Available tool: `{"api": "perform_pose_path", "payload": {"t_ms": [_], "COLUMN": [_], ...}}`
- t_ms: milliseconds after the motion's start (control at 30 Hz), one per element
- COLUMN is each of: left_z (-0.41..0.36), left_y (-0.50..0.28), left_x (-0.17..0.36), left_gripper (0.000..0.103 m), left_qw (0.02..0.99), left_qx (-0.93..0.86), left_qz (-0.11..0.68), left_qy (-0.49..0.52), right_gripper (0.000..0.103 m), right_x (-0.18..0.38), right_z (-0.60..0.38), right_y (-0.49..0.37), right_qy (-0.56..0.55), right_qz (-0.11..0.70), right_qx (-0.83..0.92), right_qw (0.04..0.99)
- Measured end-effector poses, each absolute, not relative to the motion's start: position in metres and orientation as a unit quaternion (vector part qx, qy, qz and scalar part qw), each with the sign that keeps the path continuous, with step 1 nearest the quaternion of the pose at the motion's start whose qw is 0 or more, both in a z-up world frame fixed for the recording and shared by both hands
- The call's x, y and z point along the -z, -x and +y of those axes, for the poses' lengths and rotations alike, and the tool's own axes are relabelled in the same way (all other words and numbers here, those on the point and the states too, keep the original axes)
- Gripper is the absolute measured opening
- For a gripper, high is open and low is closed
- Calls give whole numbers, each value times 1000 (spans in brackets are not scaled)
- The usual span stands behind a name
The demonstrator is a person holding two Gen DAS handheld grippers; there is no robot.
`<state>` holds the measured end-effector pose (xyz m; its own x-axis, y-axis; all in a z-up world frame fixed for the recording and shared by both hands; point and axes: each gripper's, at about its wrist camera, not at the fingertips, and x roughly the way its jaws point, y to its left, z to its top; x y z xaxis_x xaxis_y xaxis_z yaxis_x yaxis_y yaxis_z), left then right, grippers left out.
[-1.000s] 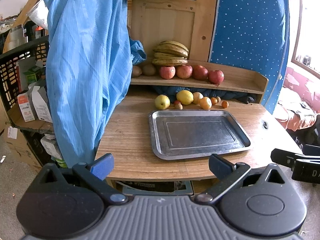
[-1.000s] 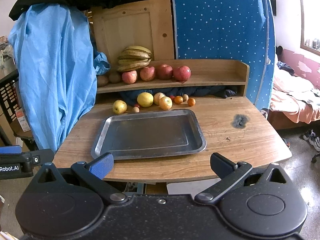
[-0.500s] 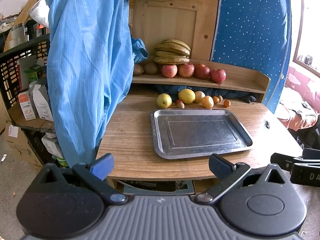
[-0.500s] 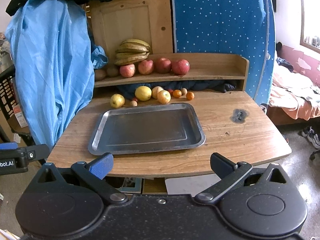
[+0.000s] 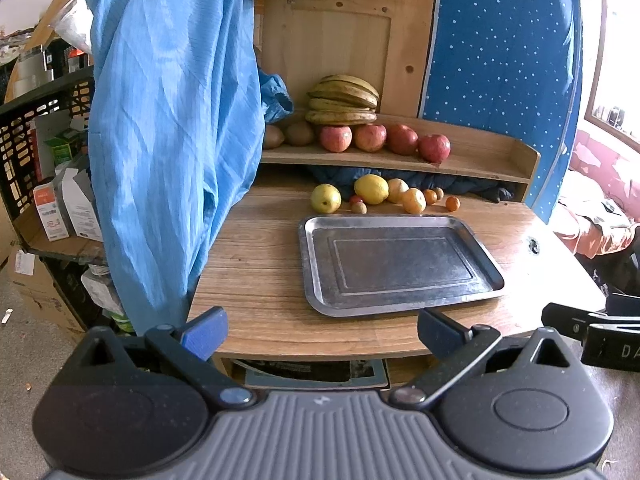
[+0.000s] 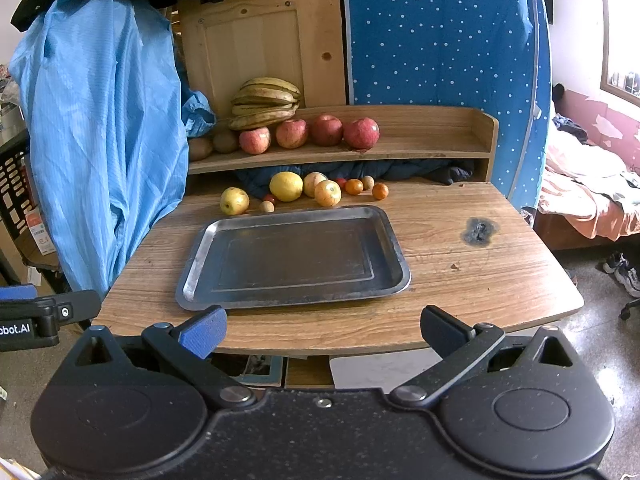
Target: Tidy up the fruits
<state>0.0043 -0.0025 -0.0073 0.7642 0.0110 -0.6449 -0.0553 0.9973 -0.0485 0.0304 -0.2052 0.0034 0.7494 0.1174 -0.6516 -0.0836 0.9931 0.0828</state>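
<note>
The wooden table (image 6: 460,280) fills the ground ahead of both tongs, its near edge just beyond their tips. Hanging off to the left of them is a blue cloth (image 5: 168,140), draped down past the table's left edge. Behind the table, well beyond the tongs, a low wooden shelf (image 6: 420,136) runs across the back.

Straight ahead of the right tong (image 6: 320,332), close beyond its tips, lies the metal tray (image 6: 292,260), flat on the table and bare inside. From the left tong (image 5: 320,334) the same tray (image 5: 400,264) sits ahead and a little to the right.

On the shelf, farthest from the tongs, a bunch of bananas (image 6: 266,102) rests above a row of four red apples (image 6: 310,132), with two brown kiwis (image 6: 212,144) at the row's left end. Beyond the tray's far rim (all of it apart from the tray) lies the loose fruit: a yellow lemon (image 6: 286,186), a yellow-green apple (image 6: 235,201) to its left, an orange (image 6: 328,193) to its right, then smaller tangerines (image 6: 380,191) and tiny round fruits I cannot name.

Both tongs stand with their jaws wide apart, gripping nothing. Each shows at the edge of the other's view.
</note>
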Motion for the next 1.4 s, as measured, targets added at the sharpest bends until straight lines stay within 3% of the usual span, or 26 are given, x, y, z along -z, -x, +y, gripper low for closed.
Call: {"api": "perform_pose_path", "payload": {"t_ms": [1400], "left_z": [-42], "left_y": [-44], "left_x": [19], "left_gripper": [103], "left_qw": [928], "left_qx": [-7], "left_qz": [371], "left_qy": [26], "right_gripper": [103], "right_x": [4], "right_z": [-235], "right_y": [-49], "right_qy": [-26], "right_qz": [373], "right_qx": [-54], "right_qw": [926]}}
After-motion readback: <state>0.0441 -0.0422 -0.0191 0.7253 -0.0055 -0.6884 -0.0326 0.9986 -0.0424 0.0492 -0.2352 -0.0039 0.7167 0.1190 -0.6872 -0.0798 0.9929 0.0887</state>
